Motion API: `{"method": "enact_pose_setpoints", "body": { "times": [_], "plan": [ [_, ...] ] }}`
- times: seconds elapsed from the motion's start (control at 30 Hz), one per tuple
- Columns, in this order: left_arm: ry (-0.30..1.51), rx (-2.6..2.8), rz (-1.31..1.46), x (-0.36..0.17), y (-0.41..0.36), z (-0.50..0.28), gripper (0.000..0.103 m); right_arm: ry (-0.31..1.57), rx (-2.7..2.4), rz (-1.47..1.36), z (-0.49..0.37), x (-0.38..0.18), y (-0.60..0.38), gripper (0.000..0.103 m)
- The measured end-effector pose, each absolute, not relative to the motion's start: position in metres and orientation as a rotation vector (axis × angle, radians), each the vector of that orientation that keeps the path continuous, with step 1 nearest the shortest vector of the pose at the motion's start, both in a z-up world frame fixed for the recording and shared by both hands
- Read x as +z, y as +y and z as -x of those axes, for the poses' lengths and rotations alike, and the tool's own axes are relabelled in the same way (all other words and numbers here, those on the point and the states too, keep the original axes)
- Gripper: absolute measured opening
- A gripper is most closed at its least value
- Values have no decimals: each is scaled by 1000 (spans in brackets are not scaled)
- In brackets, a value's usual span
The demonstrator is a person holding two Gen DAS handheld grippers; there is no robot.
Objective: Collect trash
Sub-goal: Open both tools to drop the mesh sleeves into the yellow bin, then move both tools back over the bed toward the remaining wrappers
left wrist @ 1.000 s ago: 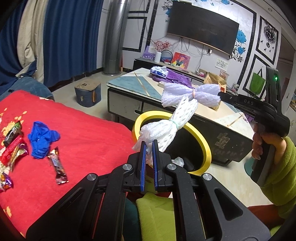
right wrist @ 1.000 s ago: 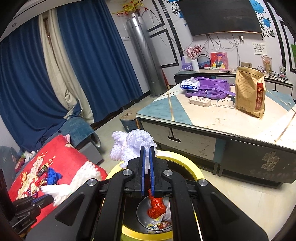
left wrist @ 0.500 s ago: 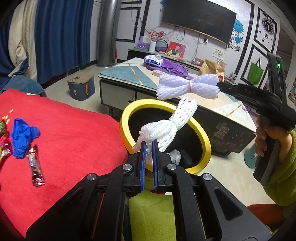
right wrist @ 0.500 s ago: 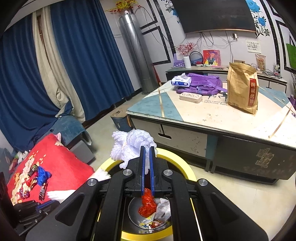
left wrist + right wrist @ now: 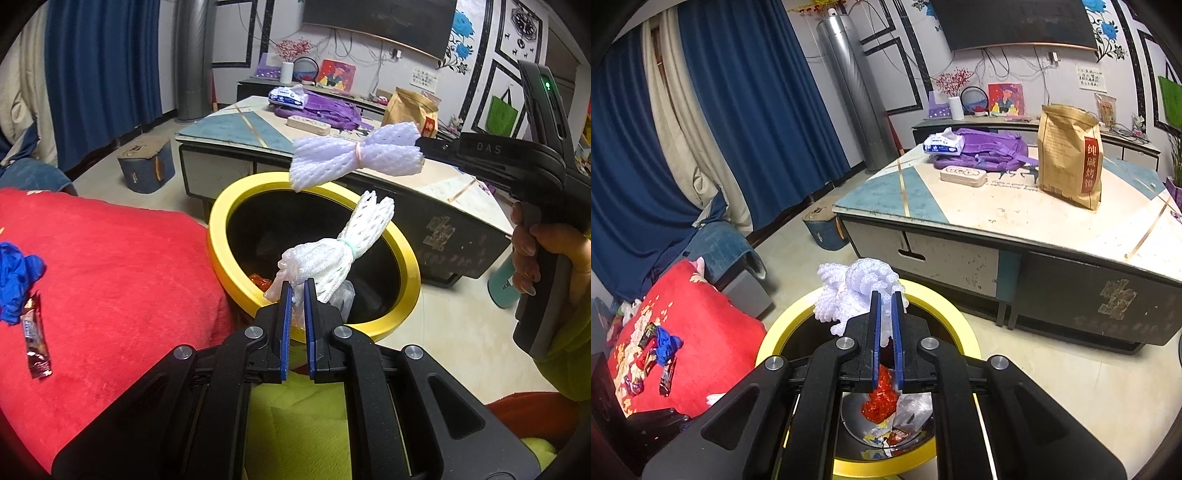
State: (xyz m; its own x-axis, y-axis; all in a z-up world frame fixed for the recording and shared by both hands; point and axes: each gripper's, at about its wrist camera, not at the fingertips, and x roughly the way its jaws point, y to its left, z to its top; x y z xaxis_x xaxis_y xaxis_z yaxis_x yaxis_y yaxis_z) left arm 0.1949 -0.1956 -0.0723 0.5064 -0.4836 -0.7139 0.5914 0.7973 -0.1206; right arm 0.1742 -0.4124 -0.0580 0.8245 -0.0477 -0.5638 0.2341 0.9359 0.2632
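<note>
Two tied bundles of foam fruit netting hang over the yellow-rimmed bin (image 5: 402, 254). The left gripper (image 5: 297, 291) pinches the white bundle (image 5: 332, 254) above the bin's near rim. The right gripper (image 5: 884, 306), its jaws starting to part, appears to hold the lilac bundle (image 5: 354, 157). Only the right view shows red crumpled wrapping (image 5: 881, 398) inside. Since a second ago, both bundles have sunk nearer the bin.

Each camera sits on its own gripper and looks forward and down along the two fingers, very close to them, and both views share the yellow bin (image 5: 402, 254) (image 5: 964, 325), the big low table (image 5: 236, 125) (image 5: 916, 206) and the red blanket (image 5: 110, 273) (image 5: 701, 332) (seen from opposite sides).
</note>
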Motion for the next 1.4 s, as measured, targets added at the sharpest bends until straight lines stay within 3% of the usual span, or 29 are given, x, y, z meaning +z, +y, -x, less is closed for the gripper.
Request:
{"method": "enact_pose_setpoints", "body": {
  "times": [0.2, 0.27, 0.43, 0.57, 0.63, 0.7, 0.77, 0.97, 1.4],
  "plan": [
    [824, -660, -153, -76, -206, -203, 4, 609, -153, -341, -178, -65, -415, 9],
    [831, -661, -141, -79, -206, -204, 9, 619, -159, -348, -178, -67, -416, 21],
    [842, -650, -89, -81, -199, -208, 43, 631, -162, -359, -180, -70, -418, 35],
    [822, -635, -50, -76, -190, -208, 58, 633, -154, -356, -181, -70, -418, 42],
    [807, -618, -28, -72, -185, -207, 73, 631, -151, -353, -180, -70, -416, 48],
    [792, -606, -9, -68, -181, -205, 79, 629, -144, -349, -180, -69, -414, 52],
    [773, -586, 4, -65, -175, -204, 92, 628, -136, -340, -179, -69, -411, 57],
    [736, -515, 45, -53, -157, -203, 92, 623, -105, -302, -177, -65, -396, 67],
    [645, -404, 78, -33, -119, -192, 92, 551, 4, -221, -165, -47, -344, 77]
  ]
}}
